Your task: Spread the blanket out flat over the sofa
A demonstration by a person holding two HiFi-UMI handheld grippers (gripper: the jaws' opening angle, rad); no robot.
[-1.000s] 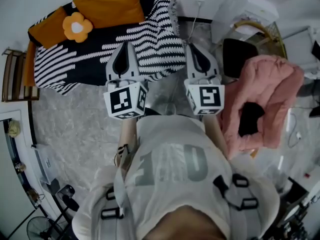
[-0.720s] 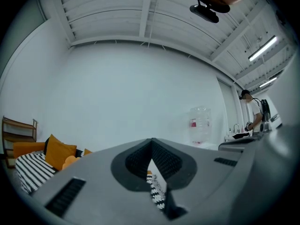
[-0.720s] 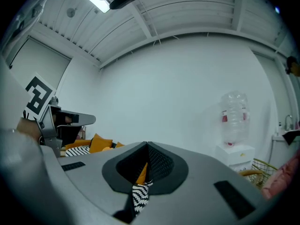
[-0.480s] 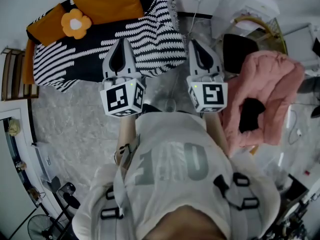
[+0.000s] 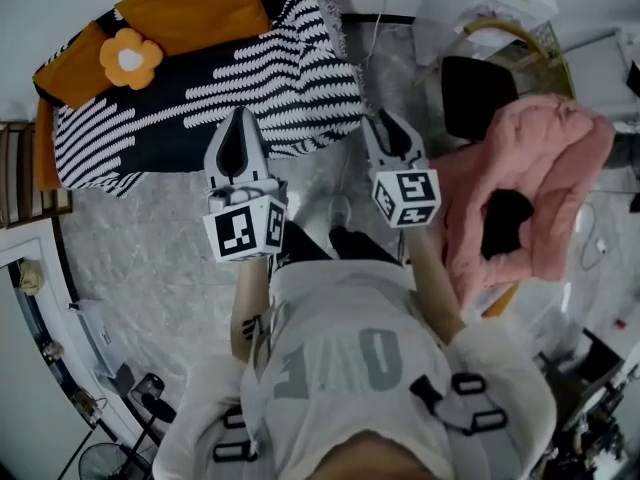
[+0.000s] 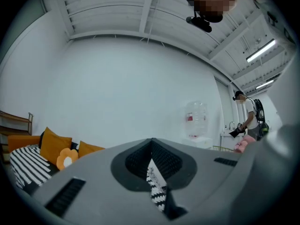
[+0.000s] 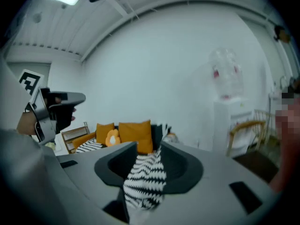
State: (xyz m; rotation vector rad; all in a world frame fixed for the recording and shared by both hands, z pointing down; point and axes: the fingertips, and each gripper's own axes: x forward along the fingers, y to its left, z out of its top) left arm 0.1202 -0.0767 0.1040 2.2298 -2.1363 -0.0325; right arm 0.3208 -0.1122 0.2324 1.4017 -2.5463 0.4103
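Both arms now reach further out from the chest than a second ago, forearms showing, and the right jaws, clamped until just now, are opening. Nearest, the left gripper (image 5: pixel 238 120) is held out forward with its marker cube toward the body. Its fingers are pressed together on a thin fold of the blanket (image 5: pixel 230 78), which shows as a narrow striped sliver between them. Alongside it the right gripper (image 5: pixel 384 120) angles slightly outward, its fingers parting with a broader band of the same black-and-white fabric hanging between them. Ahead of both sets of fingertips the blanket lies across the sofa (image 5: pixel 70 53), mostly flat over the seat. One end climbs the backrest beyond the right fingers, and a fringed edge drops off that side. Further past the left fingers, orange back cushions (image 5: pixel 200 3) and a flower-shaped cushion (image 5: pixel 130 60) sit against the wall. Outside the right fingers, well apart, lies a pink padded bundle (image 5: pixel 540 188).
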